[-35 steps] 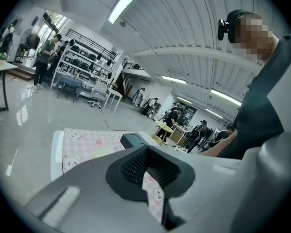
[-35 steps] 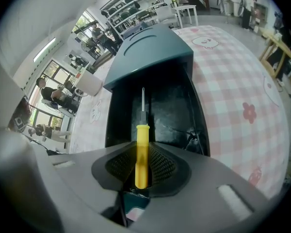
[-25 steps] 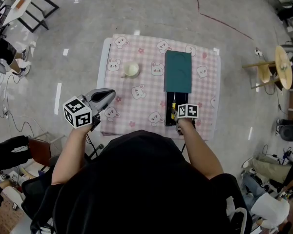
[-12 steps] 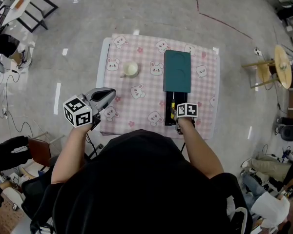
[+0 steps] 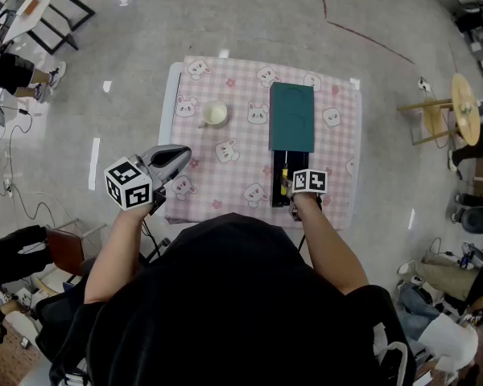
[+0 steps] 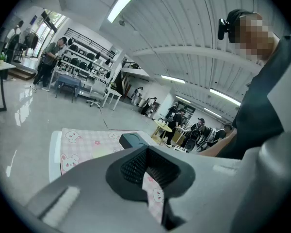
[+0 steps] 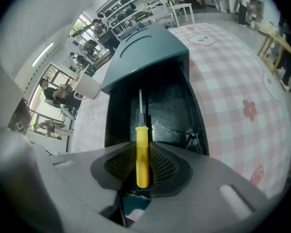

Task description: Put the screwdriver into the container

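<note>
On the pink bunny tablecloth lies the container, a long black tray (image 5: pixel 278 167) with a teal lid (image 5: pixel 292 117) slid back over its far half. My right gripper (image 5: pixel 290 191) is at the tray's near end, shut on the yellow handle of the screwdriver (image 7: pixel 142 152). The screwdriver's thin metal shaft points along the open black tray (image 7: pixel 172 110) toward the teal lid (image 7: pixel 145 50). I cannot tell whether its tip touches the tray floor. My left gripper (image 5: pixel 183 154) hangs off the table's left front corner, shut and empty (image 6: pixel 148 171).
A cream cup (image 5: pixel 216 115) stands on the cloth left of the container and shows white (image 7: pixel 87 86) in the right gripper view. The table's white edge (image 5: pixel 171 111) borders grey floor. A round stool (image 5: pixel 465 107) stands to the right. People and desks are far off.
</note>
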### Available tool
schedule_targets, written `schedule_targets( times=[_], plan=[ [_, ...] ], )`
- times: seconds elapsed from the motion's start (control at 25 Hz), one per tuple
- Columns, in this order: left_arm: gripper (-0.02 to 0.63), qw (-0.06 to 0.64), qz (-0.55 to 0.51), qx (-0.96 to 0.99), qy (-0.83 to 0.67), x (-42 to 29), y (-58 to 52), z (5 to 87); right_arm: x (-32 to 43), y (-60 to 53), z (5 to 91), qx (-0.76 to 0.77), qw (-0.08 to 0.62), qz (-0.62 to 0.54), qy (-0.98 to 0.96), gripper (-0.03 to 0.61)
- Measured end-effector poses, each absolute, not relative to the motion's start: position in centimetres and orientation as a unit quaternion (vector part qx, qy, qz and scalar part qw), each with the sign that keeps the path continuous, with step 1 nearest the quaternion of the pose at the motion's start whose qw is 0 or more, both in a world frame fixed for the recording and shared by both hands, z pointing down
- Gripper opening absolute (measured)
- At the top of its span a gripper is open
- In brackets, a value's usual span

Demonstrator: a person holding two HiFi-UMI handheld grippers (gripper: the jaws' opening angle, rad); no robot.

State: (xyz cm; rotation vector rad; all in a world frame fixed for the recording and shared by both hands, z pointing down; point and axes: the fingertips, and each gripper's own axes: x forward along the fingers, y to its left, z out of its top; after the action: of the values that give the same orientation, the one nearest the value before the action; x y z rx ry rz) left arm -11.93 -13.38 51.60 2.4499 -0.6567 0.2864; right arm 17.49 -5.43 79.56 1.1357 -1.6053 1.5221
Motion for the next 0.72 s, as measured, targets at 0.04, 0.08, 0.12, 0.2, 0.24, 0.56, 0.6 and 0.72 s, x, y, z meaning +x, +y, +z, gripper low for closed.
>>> schedule_targets(
  times=[0.04,0.08,0.12,0.2,0.24,0.56,0.6,0.72],
  plan=[
    [0.000,0.290,0.107,0.919,-0.246,-11.96,-13.40,51.56,17.50,-5.48,79.48,0.433,0.322,0.579,-0.611,0.120],
    [0.000,0.290,0.106,0.919,-0.246,-11.98,-13.41,51.50,17.49,-5.53,79.40,0.433,0.321,0.579,-0.612,0.120],
    [0.000,0.290,0.106,0.919,-0.246,-11.98,-13.40,51.46,17.47,-5.58,79.34,0.434,0.320,0.578,-0.612,0.120],
    [0.000,0.288,0.105,0.920,-0.245,-11.92,-13.36,51.48,17.47,-5.57,79.34,0.434,0.319,0.578,-0.613,0.120],
    [0.000,0.288,0.105,0.920,-0.245,-11.83,-13.33,51.51,17.53,-5.52,79.37,0.435,0.318,0.578,-0.613,0.121],
    [0.000,0.284,0.104,0.922,-0.243,-11.48,-12.81,51.55,17.92,-5.22,79.26,0.438,0.313,0.576,-0.615,0.121],
    [0.000,0.283,0.104,0.922,-0.243,-11.50,-12.71,51.47,17.95,-5.16,79.14,0.439,0.312,0.576,-0.615,0.121],
    [0.000,0.281,0.101,0.923,-0.241,-11.58,-12.46,51.30,18.14,-5.02,78.76,0.445,0.308,0.574,-0.614,0.121]
  ],
)
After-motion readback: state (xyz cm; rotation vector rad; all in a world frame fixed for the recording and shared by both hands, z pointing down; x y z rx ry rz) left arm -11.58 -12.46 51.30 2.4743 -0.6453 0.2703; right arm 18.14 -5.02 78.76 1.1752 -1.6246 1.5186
